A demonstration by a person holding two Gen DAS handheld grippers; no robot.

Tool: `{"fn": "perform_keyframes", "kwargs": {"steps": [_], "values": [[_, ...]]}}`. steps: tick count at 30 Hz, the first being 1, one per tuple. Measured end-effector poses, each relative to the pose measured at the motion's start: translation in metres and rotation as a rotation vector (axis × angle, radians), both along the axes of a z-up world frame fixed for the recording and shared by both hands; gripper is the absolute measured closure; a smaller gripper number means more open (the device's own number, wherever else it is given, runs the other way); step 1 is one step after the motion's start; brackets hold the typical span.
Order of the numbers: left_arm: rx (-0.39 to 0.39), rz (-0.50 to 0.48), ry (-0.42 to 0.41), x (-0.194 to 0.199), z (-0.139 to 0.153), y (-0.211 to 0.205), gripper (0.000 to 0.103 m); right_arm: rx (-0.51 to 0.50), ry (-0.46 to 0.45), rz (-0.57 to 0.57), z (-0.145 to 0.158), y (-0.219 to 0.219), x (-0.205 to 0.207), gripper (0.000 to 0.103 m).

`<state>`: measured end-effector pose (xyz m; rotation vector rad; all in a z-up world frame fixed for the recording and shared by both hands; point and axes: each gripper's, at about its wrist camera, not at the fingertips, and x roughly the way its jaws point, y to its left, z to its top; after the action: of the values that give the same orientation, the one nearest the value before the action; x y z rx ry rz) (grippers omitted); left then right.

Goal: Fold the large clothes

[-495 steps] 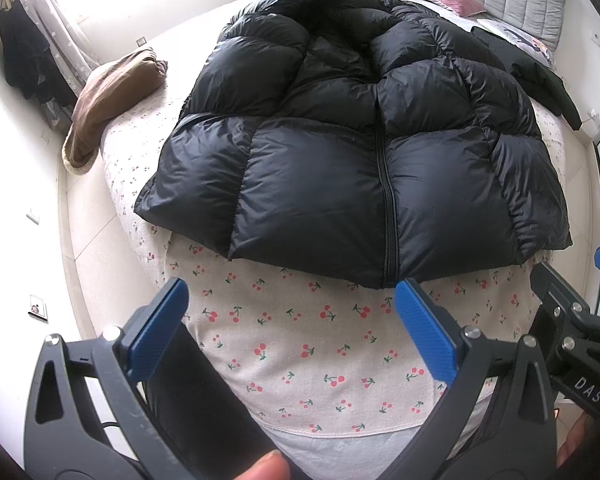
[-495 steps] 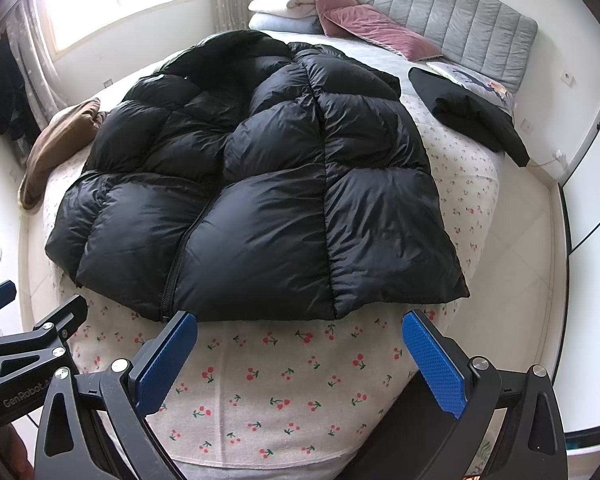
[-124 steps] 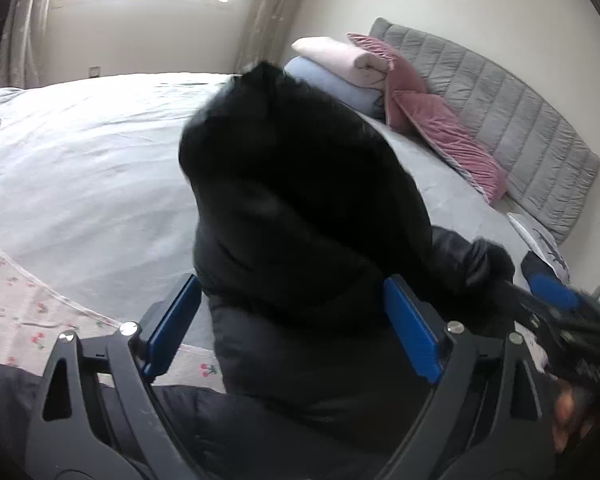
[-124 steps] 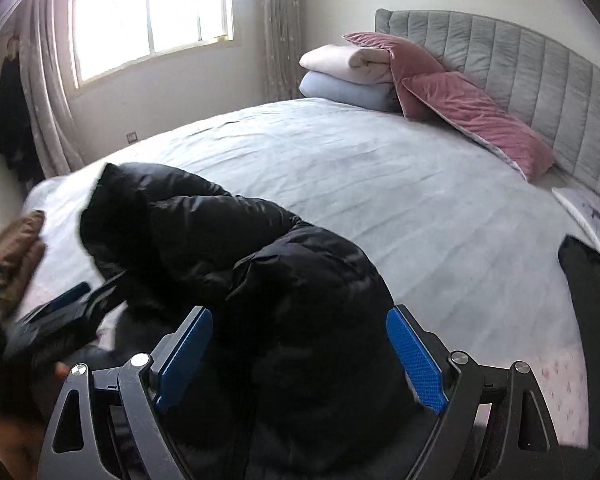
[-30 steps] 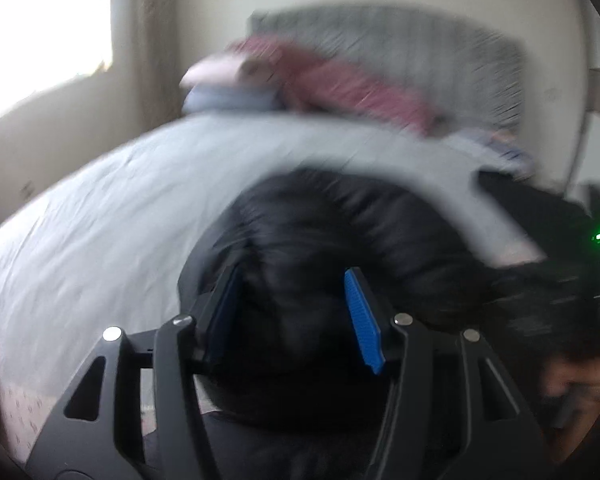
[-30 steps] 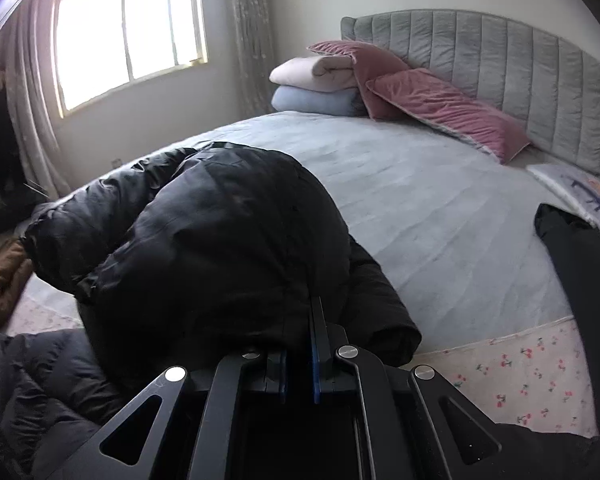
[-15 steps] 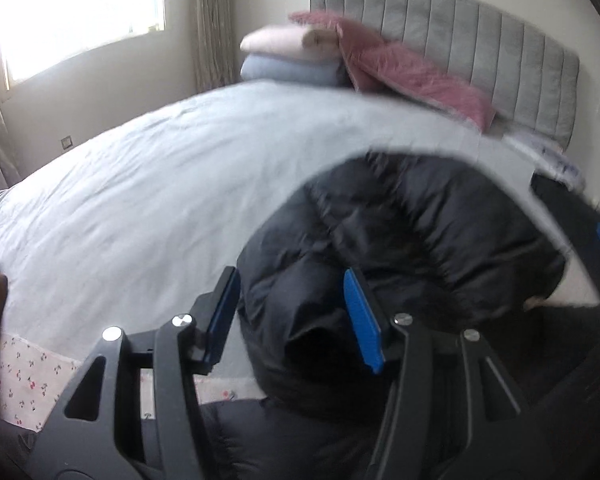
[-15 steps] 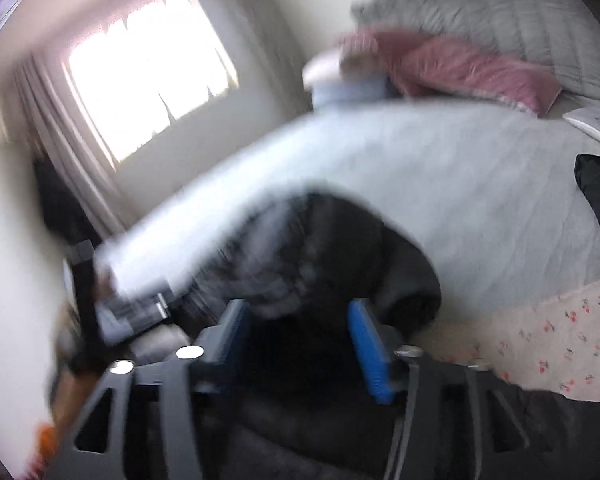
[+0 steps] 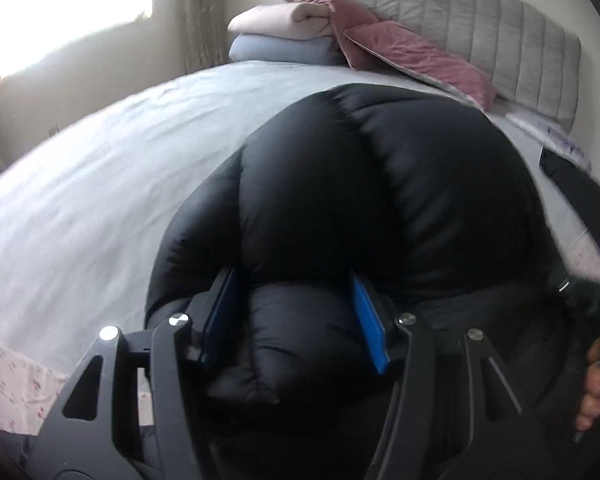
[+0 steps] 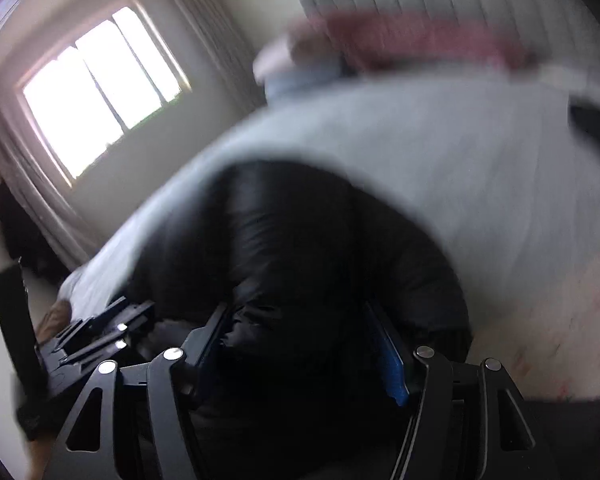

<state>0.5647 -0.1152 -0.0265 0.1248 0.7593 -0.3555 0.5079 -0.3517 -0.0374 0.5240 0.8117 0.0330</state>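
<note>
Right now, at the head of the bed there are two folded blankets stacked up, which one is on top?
The cream-pink folded blanket is on top. The pale blue folded blanket lies beneath it, both just left of the dusty-pink pillows against the grey headboard.

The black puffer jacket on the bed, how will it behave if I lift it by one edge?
The black puffer jacket looks puffy and quilted, so probably light for its bulk. It drapes in a mound, so likely floppy. Its shiny shell may slip between the left gripper's pads.
</note>
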Motion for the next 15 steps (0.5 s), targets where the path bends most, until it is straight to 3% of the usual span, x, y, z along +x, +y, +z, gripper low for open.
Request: {"fn": "perform_keyframes", "kwargs": {"steps": [3,6,7,9,11,15], "values": [[0.086,-0.053,0.018,-0.002,0.010,-0.002,0.044,-0.152,0.068,-0.001,-0.005,0.014,0.005,0.038],[0.069,-0.111,0.017,-0.005,0.034,0.004,0.041,-0.215,0.096,-0.010,-0.013,0.019,0.007,0.038],[0.050,-0.120,-0.004,-0.004,0.045,0.007,0.038,-0.216,0.098,-0.014,-0.013,0.017,0.006,0.038],[0.019,-0.135,-0.040,0.001,0.065,0.011,0.019,-0.227,0.100,-0.014,-0.012,0.016,0.005,0.038],[0.005,-0.178,-0.062,0.011,0.077,0.008,0.014,-0.244,0.106,-0.007,-0.013,0.025,0.006,0.038],[0.141,-0.175,-0.089,0.047,0.070,-0.010,0.010,-0.253,0.105,0.003,-0.010,0.026,-0.003,0.037]]}}
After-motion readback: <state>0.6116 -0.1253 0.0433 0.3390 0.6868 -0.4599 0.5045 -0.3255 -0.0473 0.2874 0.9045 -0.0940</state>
